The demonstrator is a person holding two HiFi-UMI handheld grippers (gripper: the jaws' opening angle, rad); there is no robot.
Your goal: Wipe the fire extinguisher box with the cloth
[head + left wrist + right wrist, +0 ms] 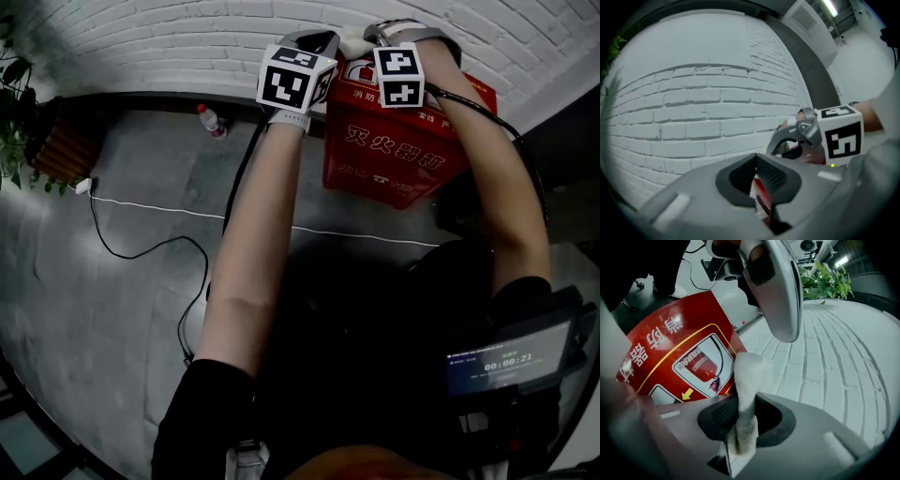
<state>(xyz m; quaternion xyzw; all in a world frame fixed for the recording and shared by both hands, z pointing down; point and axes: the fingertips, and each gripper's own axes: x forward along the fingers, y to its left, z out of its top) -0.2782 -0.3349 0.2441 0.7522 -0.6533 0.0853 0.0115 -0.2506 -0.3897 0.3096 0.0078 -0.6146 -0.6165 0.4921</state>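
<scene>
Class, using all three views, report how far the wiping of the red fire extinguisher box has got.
Done: the cloth is clamped in the right tool. In hand: both tools are up at the top of the fire extinguisher box, the left tool shut and empty. Left, seemingly: the wiping itself; no wiped patch is visible.
</scene>
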